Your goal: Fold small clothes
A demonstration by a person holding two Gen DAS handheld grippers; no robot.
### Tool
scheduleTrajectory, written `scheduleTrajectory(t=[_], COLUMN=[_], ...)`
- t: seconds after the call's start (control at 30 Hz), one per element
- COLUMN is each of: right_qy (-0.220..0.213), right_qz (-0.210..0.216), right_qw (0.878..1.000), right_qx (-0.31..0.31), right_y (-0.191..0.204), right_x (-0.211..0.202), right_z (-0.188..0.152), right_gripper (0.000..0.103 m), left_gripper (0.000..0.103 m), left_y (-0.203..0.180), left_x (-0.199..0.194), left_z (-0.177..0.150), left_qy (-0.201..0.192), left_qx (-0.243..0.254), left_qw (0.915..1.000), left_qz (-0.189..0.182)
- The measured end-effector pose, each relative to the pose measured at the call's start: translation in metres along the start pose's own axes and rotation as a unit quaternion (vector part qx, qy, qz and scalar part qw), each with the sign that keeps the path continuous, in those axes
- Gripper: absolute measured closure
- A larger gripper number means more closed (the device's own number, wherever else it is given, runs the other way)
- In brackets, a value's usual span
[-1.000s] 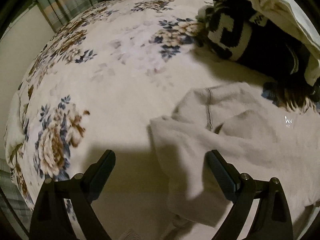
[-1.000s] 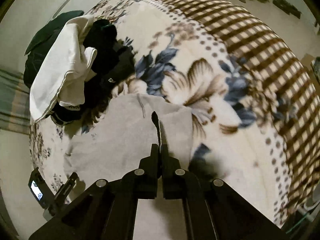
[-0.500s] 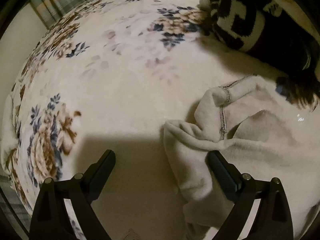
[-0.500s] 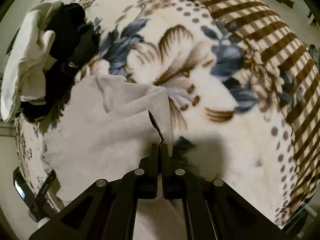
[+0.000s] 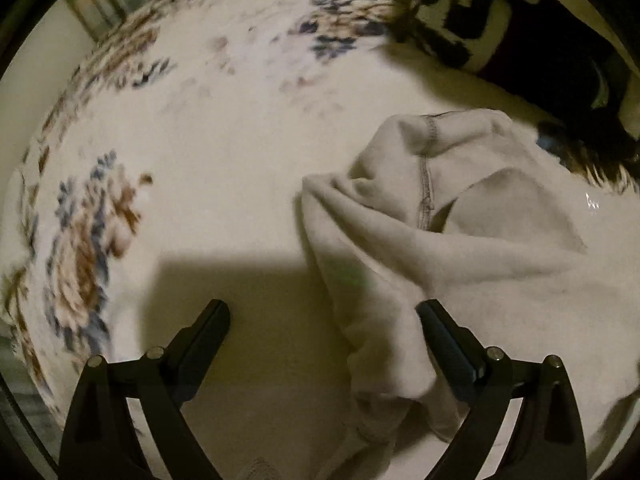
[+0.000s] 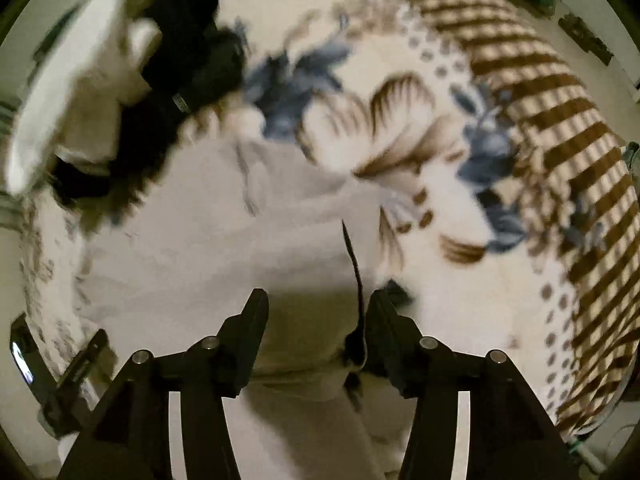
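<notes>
In the left wrist view, the left claw (image 5: 322, 320) gapes wide above the floral blanket (image 5: 208, 152), gripping nothing; the rumpled beige garment (image 5: 460, 264) lies under its right finger. In the right wrist view, the right claw (image 6: 316, 308) has just been opening, half spread, with the garment's folded edge (image 6: 312, 340) loose between its jaws, beside a pile of dark and white clothes (image 6: 120, 92).

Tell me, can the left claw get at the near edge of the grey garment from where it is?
Probably yes. The left claw is open over the blanket, and the grey garment has its folded edge already lying between the fingers, with nothing covering it.
</notes>
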State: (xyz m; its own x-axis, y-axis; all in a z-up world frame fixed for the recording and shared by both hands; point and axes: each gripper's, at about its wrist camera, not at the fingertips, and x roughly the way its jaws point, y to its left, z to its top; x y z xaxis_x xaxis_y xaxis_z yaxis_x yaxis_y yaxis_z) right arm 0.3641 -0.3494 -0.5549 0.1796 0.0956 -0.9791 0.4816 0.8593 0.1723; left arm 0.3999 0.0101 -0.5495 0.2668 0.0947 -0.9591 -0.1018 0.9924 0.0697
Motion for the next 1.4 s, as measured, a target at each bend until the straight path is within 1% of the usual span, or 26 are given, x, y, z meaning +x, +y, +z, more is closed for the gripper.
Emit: scheduleTrajectory(t=[0.03,0.1,0.13,0.2,0.27,0.33,0.43,0.47,0.53,0.6,0.63,0.7,0.73,0.77,0.8,0.87,0.93,0.97,1.07,1.1,1.13,1.2,1.23,1.27,1.33,1.4], right_qy=[0.015,0.027,0.023,0.005,-0.011,-0.018,-0.031,-0.027,-0.012,-0.002,0.005,0.023,0.026,0.02,0.013,0.002,-0.015,-0.025,-0.052,-0.06,-0.072,-0.099,-0.107,-0.113,-0.114,-0.105], right_qz=[-0.011,-0.007,-0.005,0.003,0.018,0.025,0.019,0.02,0.023,0.016,0.016,0.024,0.027,0.031,0.034,0.037,0.043,0.044,0.048,0.052,0.055,0.068,0.074,0.077,0.082,0.082], right_qw=[1.0,1.0,1.0,1.0,0.999,0.998,0.995,0.994,0.989,0.986,0.985,0.985,0.986,0.986,0.986,0.985,0.984,0.982,0.979,0.978,0.977,0.973,0.972,0.972,0.972,0.974], right_qx=[-0.006,-0.01,-0.015,-0.027,-0.036,-0.049,-0.089,-0.104,-0.143,-0.168,-0.172,-0.167,-0.164,-0.163,-0.164,-0.169,-0.175,-0.182,-0.192,-0.192,-0.194,-0.196,-0.194,-0.194,-0.189,-0.182], right_y=[0.0,-0.001,0.0,0.003,0.008,0.018,0.044,0.057,0.079,0.091,0.094,0.095,0.095,0.094,0.093,0.089,0.088,0.09,0.088,0.088,0.088,0.085,0.082,0.08,0.067,0.052], right_x=[0.01,0.011,0.005,-0.013,-0.03,-0.033,-0.021,-0.013,0.006,0.024,0.031,0.042,0.044,0.042,0.038,0.028,0.016,0.008,-0.02,-0.028,-0.039,-0.061,-0.072,-0.081,-0.093,-0.096], right_z=[0.001,0.003,0.005,0.012,0.025,0.041,0.074,0.085,0.103,0.116,0.121,0.126,0.127,0.127,0.127,0.123,0.119,0.117,0.109,0.106,0.096,0.079,0.068,0.055,0.025,-0.006], right_gripper=[0.048,0.048,0.048,0.048,0.048,0.048,0.048,0.048,0.048,0.048,0.048,0.047,0.047,0.05,0.068,0.096,0.096,0.097,0.098,0.098,0.098,0.098,0.098,0.098,0.098,0.098], left_gripper=[0.005,0.005,0.005,0.005,0.005,0.005,0.005,0.006,0.007,0.009,0.014,0.05,0.061,0.087,0.099,0.101,0.101,0.101,0.101,0.101,0.101,0.101,0.101,0.101,0.101,0.101], left_y=[0.0,-0.003,-0.005,-0.012,-0.023,-0.032,-0.042,-0.046,-0.054,-0.059,-0.062,-0.064,-0.066,-0.066,-0.066,-0.066,-0.063,-0.062,-0.05,-0.043,-0.039,-0.026,-0.022,-0.014,-0.002,0.008], left_x=[-0.004,-0.024,-0.038,-0.054,-0.06,-0.056,-0.035,-0.027,-0.005,0.007,0.013,0.016,0.014,0.012,0.006,-0.007,-0.026,-0.032,-0.06,-0.076,-0.083,-0.105,-0.111,-0.12,-0.125,-0.127], left_z=[0.002,0.009,0.014,0.025,0.039,0.054,0.079,0.086,0.098,0.1,0.1,0.1,0.099,0.099,0.096,0.091,0.086,0.085,0.08,0.073,0.072,0.055,0.049,0.033,0.019,-0.014], left_qy=[0.001,-0.013,-0.025,-0.042,-0.056,-0.066,-0.059,-0.054,-0.029,-0.017,-0.011,-0.007,-0.01,-0.016,-0.027,-0.05,-0.077,-0.083,-0.11,-0.121,-0.129,-0.145,-0.145,-0.141,-0.129,-0.106], left_qx=[-0.001,0.009,0.017,0.038,0.06,0.076,0.09,0.094,0.103,0.112,0.12,0.123,0.125,0.128,0.133,0.137,0.135,0.134,0.115,0.107,0.103,0.094,0.089,0.08,0.07,0.063], left_qw=[1.0,0.9998,0.9993,0.998,0.9963,0.9946,0.9936,0.9933,0.9925,0.9913,0.9903,0.9884,0.987,0.9862,0.9849,0.9831,0.9811,0.9807,0.9783,0.9766,0.9756,0.9731,0.9731,0.9735,0.975,0.9793], left_qz=[-0.001,-0.011,-0.02,-0.025,-0.027,-0.025,-0.035,-0.041,-0.06,-0.067,-0.07,-0.089,-0.1,-0.104,-0.107,-0.11,-0.115,-0.116,-0.132,-0.142,-0.145,-0.152,-0.155,-0.162,-0.167,-0.161])
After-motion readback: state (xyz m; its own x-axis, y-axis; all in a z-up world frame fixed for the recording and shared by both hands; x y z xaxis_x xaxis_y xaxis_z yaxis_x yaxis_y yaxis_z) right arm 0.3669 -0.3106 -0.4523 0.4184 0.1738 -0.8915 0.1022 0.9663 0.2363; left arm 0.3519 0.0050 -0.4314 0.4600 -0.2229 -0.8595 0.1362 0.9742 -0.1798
